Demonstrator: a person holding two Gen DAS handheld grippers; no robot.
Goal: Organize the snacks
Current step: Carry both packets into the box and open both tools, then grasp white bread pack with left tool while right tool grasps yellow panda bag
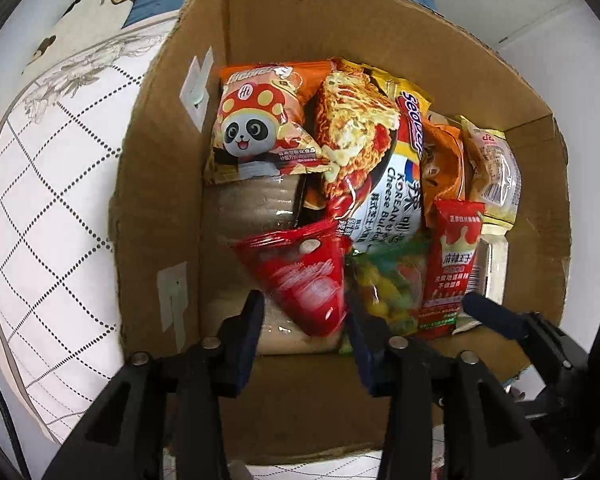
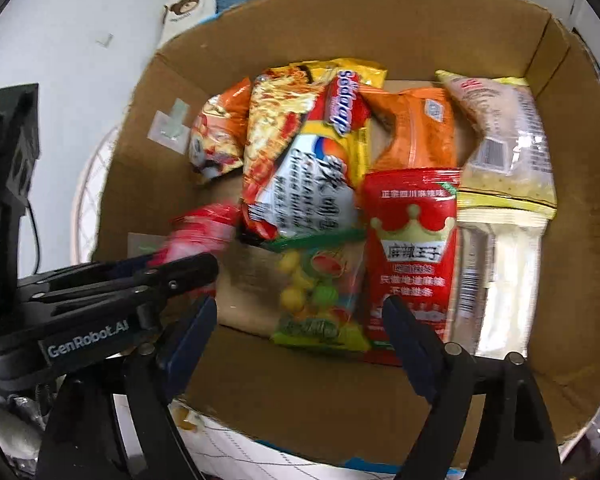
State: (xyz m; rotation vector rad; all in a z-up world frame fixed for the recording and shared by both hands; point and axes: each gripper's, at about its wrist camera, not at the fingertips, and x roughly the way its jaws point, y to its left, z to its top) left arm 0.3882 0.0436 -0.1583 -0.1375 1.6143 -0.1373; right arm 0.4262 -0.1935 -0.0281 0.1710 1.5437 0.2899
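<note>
The cardboard box (image 1: 160, 184) stands open on a quilted white mattress (image 1: 48, 208) and holds the snacks. The left gripper (image 1: 306, 320) reaches over the near wall of the box; its jaws stand apart with a red snack packet (image 1: 304, 280) between them. The packet is motion-blurred, and whether the fingers (image 1: 252, 320) press it or merely flank it cannot be told. In the right wrist view the same packet (image 2: 204, 228) shows as a red smear beyond the left gripper's black fingers.

The right gripper (image 2: 300, 324) hovers at the near edge of the box with jaws wide apart, gripping nothing. Between its fingertips lies a clear bag of coloured candies (image 2: 316, 292), and just right of that a red crown-printed packet (image 2: 412, 256).

Further contents (noted from both views): a Korean cheese noodle pack (image 1: 368, 152) in the middle, a panda-printed bag (image 1: 260, 124) at the far left, an orange packet (image 2: 416, 132) and a pale yellow-edged packet (image 2: 504, 144) at the far right. A clear wrapped pack (image 2: 500, 272) lies against the right wall.
</note>
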